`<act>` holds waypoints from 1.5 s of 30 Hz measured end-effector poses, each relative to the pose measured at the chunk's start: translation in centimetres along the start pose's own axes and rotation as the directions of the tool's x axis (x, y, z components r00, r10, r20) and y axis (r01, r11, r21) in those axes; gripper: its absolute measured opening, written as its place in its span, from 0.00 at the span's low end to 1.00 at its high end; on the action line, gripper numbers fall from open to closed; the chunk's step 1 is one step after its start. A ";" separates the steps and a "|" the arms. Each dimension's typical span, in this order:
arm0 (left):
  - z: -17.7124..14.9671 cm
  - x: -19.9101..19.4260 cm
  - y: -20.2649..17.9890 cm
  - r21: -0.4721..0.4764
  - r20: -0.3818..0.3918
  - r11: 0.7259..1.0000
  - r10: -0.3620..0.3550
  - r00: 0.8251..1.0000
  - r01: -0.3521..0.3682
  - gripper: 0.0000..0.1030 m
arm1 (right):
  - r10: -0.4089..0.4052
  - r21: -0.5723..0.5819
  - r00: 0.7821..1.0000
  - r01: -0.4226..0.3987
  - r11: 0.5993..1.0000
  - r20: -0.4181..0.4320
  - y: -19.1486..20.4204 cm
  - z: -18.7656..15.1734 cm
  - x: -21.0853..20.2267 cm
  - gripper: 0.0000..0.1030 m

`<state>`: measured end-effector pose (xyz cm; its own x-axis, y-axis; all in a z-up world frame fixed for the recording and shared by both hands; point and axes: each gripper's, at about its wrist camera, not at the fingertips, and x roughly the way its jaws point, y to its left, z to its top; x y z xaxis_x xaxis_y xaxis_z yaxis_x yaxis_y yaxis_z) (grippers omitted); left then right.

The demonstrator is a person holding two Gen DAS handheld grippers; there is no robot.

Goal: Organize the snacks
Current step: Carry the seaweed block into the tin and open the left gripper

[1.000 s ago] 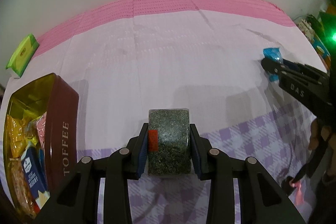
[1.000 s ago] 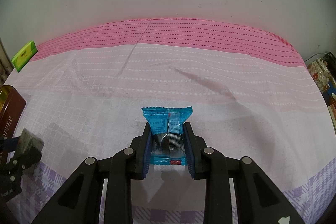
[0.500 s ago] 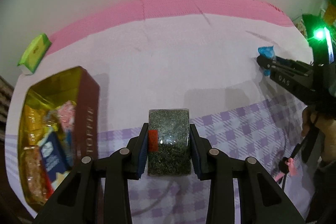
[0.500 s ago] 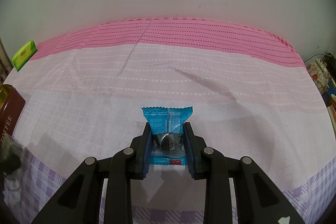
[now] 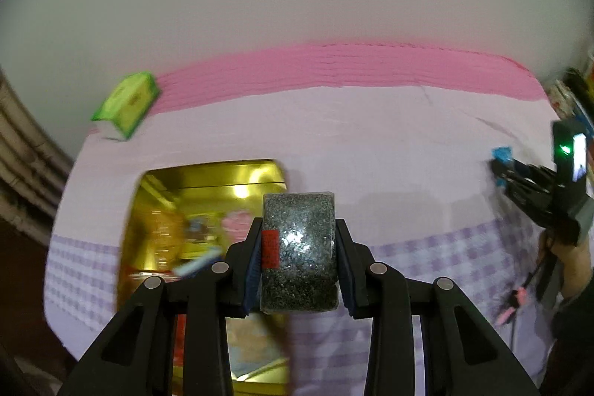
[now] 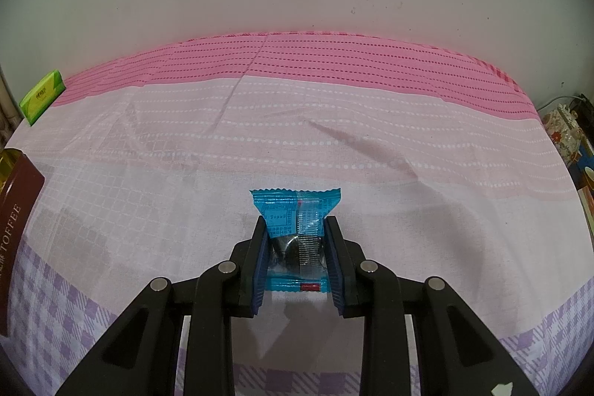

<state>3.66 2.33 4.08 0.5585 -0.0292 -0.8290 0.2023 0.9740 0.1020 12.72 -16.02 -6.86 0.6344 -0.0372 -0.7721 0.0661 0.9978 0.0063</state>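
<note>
Left tongs (image 5: pixel 299 255) clamp a rounded clear pack of dark speckled granules (image 5: pixel 299 247) with a red label, held above the open gold-lined metal tin (image 5: pixel 208 180); wrapped snacks inside it are blurred. Right tongs (image 6: pixel 297 262) pinch a crinkly blue foil packet (image 6: pixel 295 210) with zigzag ends, low over the cloth-covered surface (image 6: pixel 334 143) (woven pink, lilac checks near). Tin's brown wall reads TOFFEE. Green box (image 6: pixel 42 97) at far left edge.

The toffee tin (image 5: pixel 208 173) lies on the tablecloth (image 5: pixel 371 136), snacks inside, with the dark snack pack (image 5: pixel 299 251) above its 3 o'clock edge. A tissue pack (image 5: pixel 126 104) sits at the tin's 11 o'clock; the wrapped biscuit (image 6: pixel 297 229) lies well off at 3 o'clock.
</note>
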 end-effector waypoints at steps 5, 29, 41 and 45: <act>-0.2 -0.1 4.2 -0.036 -0.017 0.998 0.049 0.999 -0.050 0.35 | 0.000 0.000 1.000 0.000 1.000 0.000 0.0 0.0 0.0 0.26; -5.5 4.0 10.5 -0.085 -0.178 0.993 0.072 0.981 -0.088 0.35 | -0.007 -0.005 1.000 0.007 1.000 0.000 0.0 0.0 0.0 0.26; -6.7 4.8 10.4 -0.064 -0.196 0.993 0.089 0.977 -0.103 0.35 | -0.011 -0.009 1.000 0.011 1.000 0.000 0.1 0.0 0.0 0.26; -6.7 4.8 10.4 -0.051 -0.197 0.993 0.097 0.976 -0.109 0.36 | -0.014 -0.013 1.000 0.014 1.000 0.000 0.1 0.0 0.0 0.26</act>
<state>3.02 13.80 -2.51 0.4059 0.1100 -0.9073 0.0991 0.9816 0.1634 12.78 -15.90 -6.86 0.6331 -0.0515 -0.7723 0.0653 0.9978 -0.0131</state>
